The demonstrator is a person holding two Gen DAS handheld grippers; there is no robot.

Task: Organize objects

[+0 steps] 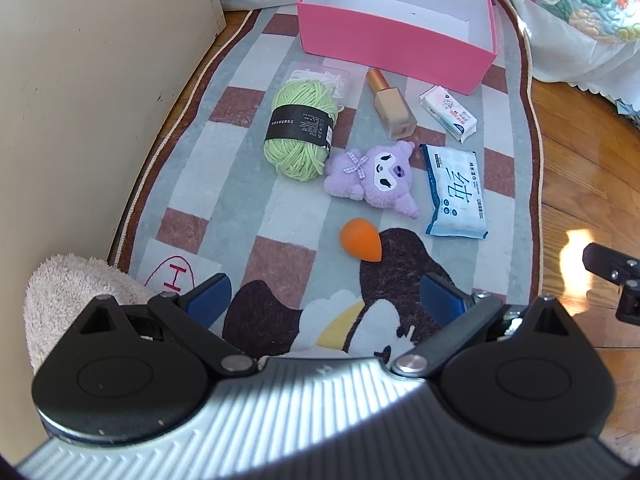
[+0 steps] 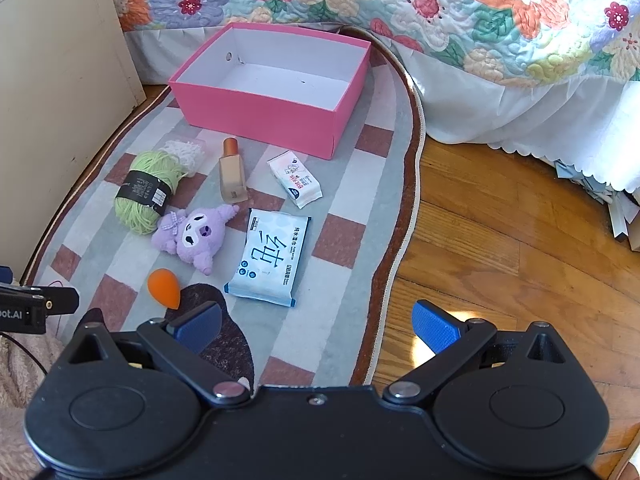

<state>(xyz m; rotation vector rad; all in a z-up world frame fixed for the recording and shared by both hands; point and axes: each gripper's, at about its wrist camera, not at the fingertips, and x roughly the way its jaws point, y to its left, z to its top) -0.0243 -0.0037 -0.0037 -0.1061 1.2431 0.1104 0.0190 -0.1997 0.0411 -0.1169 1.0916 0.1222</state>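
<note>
Hovering above the checkered rug (image 1: pixel 188 184), the left gripper (image 1: pixel 326 300) and right gripper (image 2: pixel 316 326) both hang spread wide, gripping nothing. The orange makeup sponge (image 1: pixel 360 245) lies nearest, beyond it a purple plush toy (image 1: pixel 374 178), green yarn (image 1: pixel 300 130), wet wipes pack (image 2: pixel 270 258), foundation bottle (image 2: pixel 232 172) and tissue packet (image 2: pixel 296 178) before the pink box (image 2: pixel 264 110).

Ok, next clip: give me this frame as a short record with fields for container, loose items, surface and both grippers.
container: pink box, open, nothing visible inside
loose items: green yarn, foundation bottle, purple plush, orange sponge, large wipes pack, small tissue pack
surface: checked rug, all items in front of the box
left gripper: open, empty
right gripper: open, empty
</note>
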